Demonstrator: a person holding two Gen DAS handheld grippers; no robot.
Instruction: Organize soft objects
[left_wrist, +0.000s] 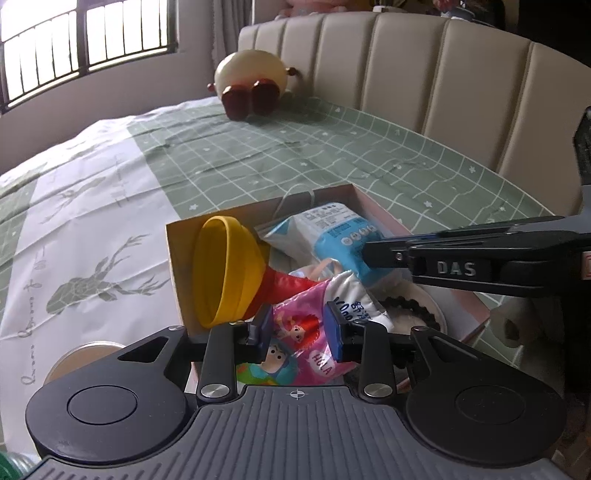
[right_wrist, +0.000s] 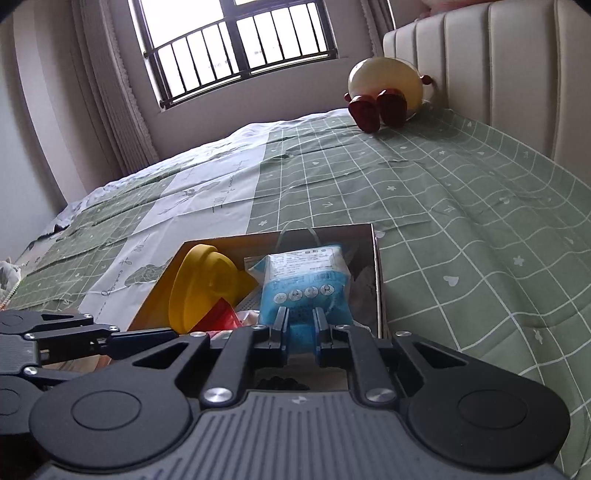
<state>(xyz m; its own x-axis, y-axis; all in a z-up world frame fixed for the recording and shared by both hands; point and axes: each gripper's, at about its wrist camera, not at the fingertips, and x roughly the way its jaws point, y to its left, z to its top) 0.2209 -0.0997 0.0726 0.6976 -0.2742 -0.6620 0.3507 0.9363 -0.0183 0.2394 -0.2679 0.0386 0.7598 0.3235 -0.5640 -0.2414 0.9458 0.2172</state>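
Cardboard box (left_wrist: 177, 266) sits on the bed (left_wrist: 258, 147), lower centre in both views, packed w/ soft stuff. Left gripper (left_wrist: 300, 330) at bottom centre of left wrist view: fingers (left_wrist: 263, 328) partly open, either side of a pink cartoon pouch (left_wrist: 295, 332) that lies in the box; can't tell if the pads touch it, no firm grip visible. Right gripper (right_wrist: 298, 330) at bottom centre of right wrist view: fingers (right_wrist: 280, 326) closed down narrow on the near end of the blue-white packet (right_wrist: 306, 280), which sits inside the box, centre-right. Yellow-red plush item (left_wrist: 225, 273) leans vs. the box's left wall. Black beaded ring (left_wrist: 410, 308) at right side of box. Round cream plush w/ dark red feet (left_wrist: 255, 79) at top centre, by the headboard (left_wrist: 406, 66), well apart from the box.
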